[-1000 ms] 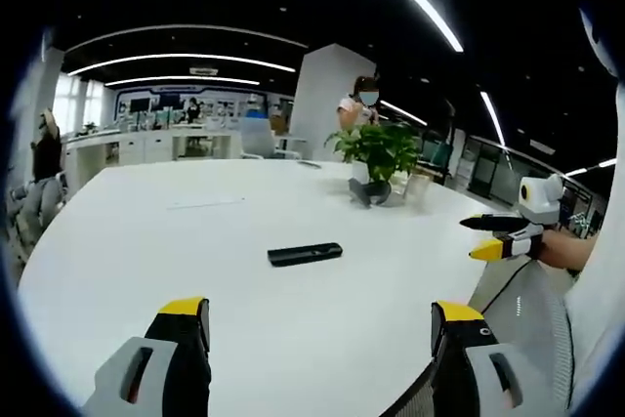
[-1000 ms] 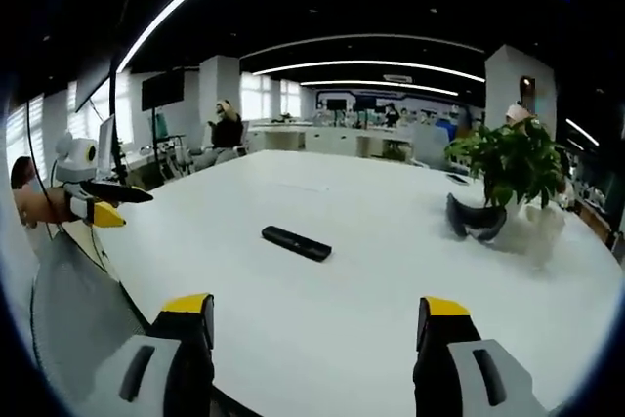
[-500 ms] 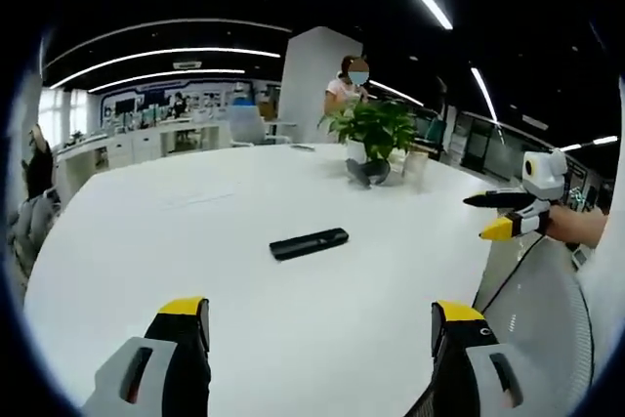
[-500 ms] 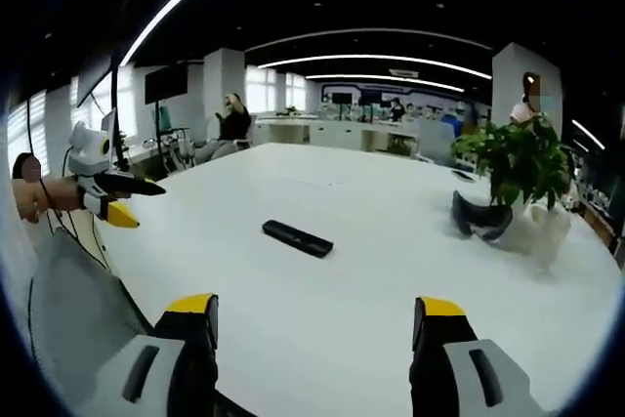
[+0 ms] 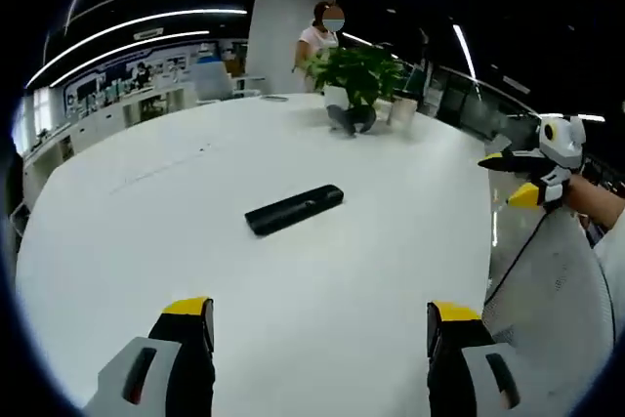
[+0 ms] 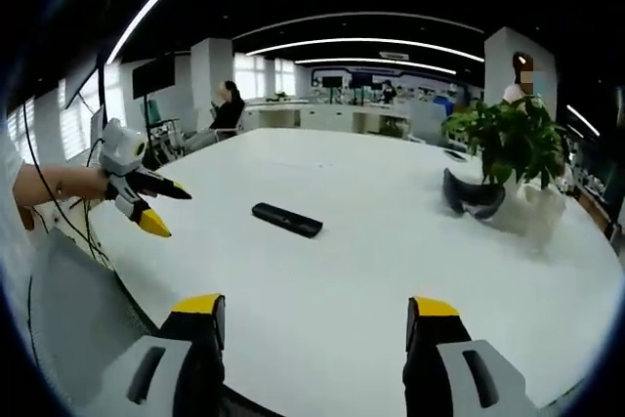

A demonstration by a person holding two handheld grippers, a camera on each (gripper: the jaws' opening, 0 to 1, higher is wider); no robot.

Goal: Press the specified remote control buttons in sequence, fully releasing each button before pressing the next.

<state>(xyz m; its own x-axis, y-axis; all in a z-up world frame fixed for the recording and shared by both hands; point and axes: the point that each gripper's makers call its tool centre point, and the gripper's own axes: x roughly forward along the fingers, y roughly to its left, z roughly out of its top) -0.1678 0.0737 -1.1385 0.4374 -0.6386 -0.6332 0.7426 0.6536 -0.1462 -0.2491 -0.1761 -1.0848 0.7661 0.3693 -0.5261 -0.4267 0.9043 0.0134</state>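
Landmark: black remote control [image 5: 294,210], lying flat on the bare white counter [image 5: 146,241], roughly mid-surface. Also visible in the right gripper view [image 6: 287,220], same pose, long axis slanted across the counter [image 6: 342,290]. Nothing touches it.

Left tool [image 5: 317,324]: jaws spread wide, yellow-tipped, nothing between them. It sits on the near side of the remote, well apart from it, over the counter edge. Seen from the right gripper view [image 6: 157,205], it is off to the remote's left, held by a hand [image 6: 59,183], its two jaws parted, one black and one yellow-tipped, empty; not touching the counter as far as I can tell.

Right tool [image 6: 314,314]: jaws wide apart, holding nothing, on the near side of the remote and well clear of it. In the left gripper view [image 5: 516,178] it appears far to the remote's right, beyond the counter edge, jaws parted and empty.

Beyond the remote: potted green plant [image 5: 354,70] in a pale pot, with a dark curved object [image 5: 347,119] at its base; in the right gripper view the plant [image 6: 508,139] and the dark curved object [image 6: 473,197] lie to the remote's right, well apart from it.

A person [image 5: 320,31] stands behind the plant. Another person [image 6: 227,109] is seated far beyond the remote, by desks. Long ceiling light strips [image 6: 361,44] overhead.
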